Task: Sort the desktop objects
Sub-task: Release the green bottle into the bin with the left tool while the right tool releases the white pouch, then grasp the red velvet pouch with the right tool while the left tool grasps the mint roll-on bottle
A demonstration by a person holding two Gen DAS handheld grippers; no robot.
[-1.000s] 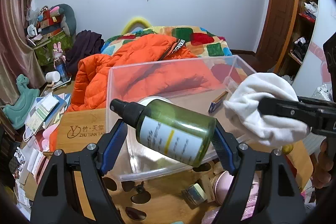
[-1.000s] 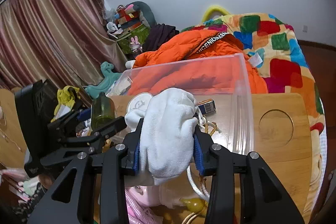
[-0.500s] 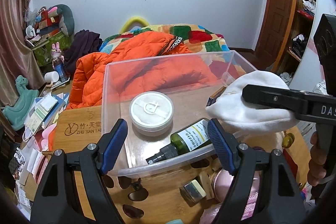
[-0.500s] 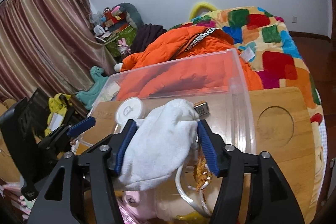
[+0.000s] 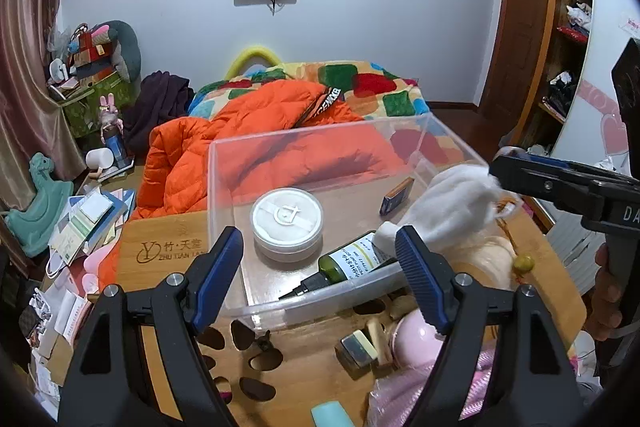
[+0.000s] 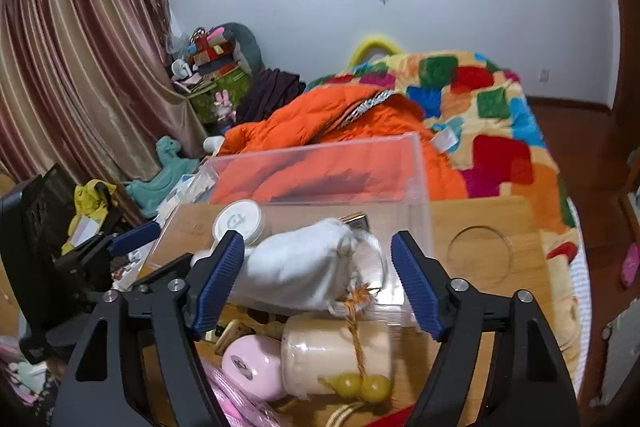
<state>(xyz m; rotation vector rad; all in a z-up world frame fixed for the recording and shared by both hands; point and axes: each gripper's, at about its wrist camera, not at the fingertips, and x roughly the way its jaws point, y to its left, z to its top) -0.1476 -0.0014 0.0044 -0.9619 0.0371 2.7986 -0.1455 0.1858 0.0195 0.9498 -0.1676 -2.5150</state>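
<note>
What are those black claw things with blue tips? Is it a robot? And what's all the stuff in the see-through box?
No robot: a person holds two grabbing tools, each with a camera looking along its jaws. One picture comes from the left gripper, the other from the right gripper. Both are open and hold nothing. The right jaws have just been opening, and the white cloth bag is falling free between them. On the wooden table stands a clear box holding a round white jar, a green spray bottle lying down, and a small blue packet.

White pouch dropping free into clear bin.
Right gripper (image 6: pixel 316 283) jaws just opened, pads clear of the white pouch (image 6: pixel 304 275), blurred over the clear bin (image 6: pixel 416 187); round white jar (image 6: pixel 239 221) inside.
</note>
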